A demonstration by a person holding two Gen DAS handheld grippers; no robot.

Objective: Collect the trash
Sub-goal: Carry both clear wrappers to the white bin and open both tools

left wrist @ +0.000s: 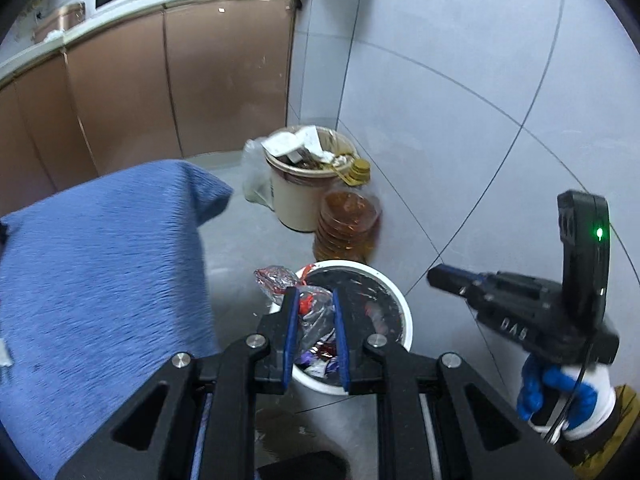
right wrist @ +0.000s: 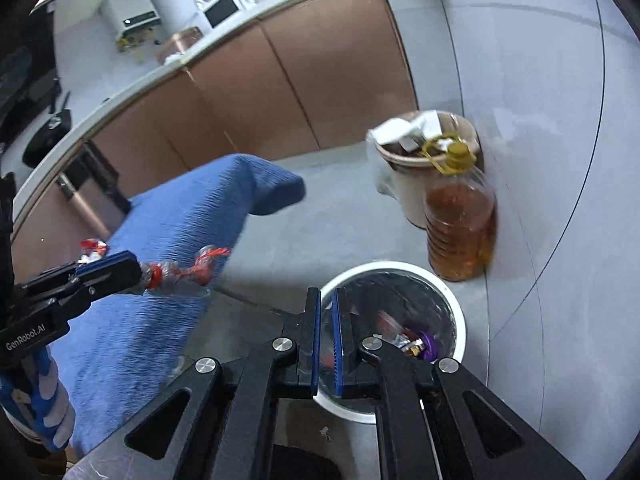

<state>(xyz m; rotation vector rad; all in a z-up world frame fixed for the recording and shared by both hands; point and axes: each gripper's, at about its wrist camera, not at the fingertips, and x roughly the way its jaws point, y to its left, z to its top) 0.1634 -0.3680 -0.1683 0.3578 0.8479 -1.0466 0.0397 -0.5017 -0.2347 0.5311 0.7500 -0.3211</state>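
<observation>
My left gripper (left wrist: 316,300) is shut on a crumpled clear plastic wrapper with red print (left wrist: 310,312) and holds it above the near rim of a white trash bin with a black liner (left wrist: 404,312). The right wrist view shows the same left gripper (right wrist: 138,274) with the wrapper (right wrist: 180,272) sticking out over the blue cloth. The bin (right wrist: 460,320) holds several colourful wrappers (right wrist: 416,344). My right gripper (right wrist: 328,300) is nearly shut and empty, above the bin's left rim. It appears at the right in the left wrist view (left wrist: 434,276).
A blue cloth-covered surface (left wrist: 100,280) fills the left. A full beige bin (left wrist: 300,184) and a large oil bottle (left wrist: 346,228) stand against the tiled wall behind the white bin. Brown cabinets (left wrist: 220,72) run along the back. Another wrapper (right wrist: 92,248) lies on the cloth.
</observation>
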